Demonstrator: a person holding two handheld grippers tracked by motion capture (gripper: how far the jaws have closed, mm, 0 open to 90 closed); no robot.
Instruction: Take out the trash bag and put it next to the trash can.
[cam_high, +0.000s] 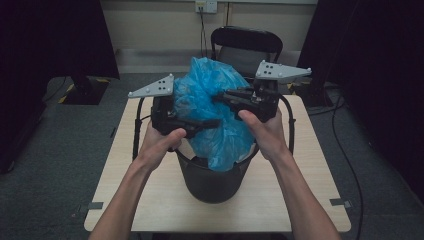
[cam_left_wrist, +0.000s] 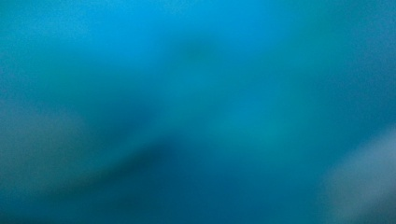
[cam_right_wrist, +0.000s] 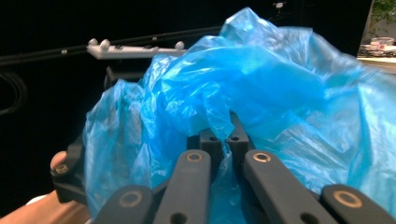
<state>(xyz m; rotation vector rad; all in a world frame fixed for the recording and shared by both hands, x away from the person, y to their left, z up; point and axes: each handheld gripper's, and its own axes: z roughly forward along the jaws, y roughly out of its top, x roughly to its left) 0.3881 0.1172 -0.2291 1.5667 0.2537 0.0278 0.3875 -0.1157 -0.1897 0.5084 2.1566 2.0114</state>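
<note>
Looking down from the high view, a blue plastic bag (cam_high: 215, 110) billows above a dark bin (cam_high: 215, 177) that stands at the near middle of the counter (cam_high: 310, 165), its lower part hanging over and into the bin's mouth. It looks as if the bag is being fitted as a liner, which would explain why it is held up and spread rather than left bunched. The left gripper (cam_high: 212, 123) reaches in from the left, its fingers level and against the lower front of the bag; the right gripper (cam_high: 220, 96) comes in from the other side and higher, its tips buried in the film. Holding from two sides probably keeps the thin sheet open and over the bin.

In the left gripper view there is blurred blue close against the lens (the bag lies right over the camera), so whether those fingers are spread or pinching I cannot tell.

In the right gripper view the right gripper's (cam_right_wrist: 223, 138) fingers are pressed together on a fold of the bag (cam_right_wrist: 261, 88), the film puckering where they meet. Beyond it, the left gripper's grey plate (cam_right_wrist: 135, 50) sits at the bag's far edge.
</note>
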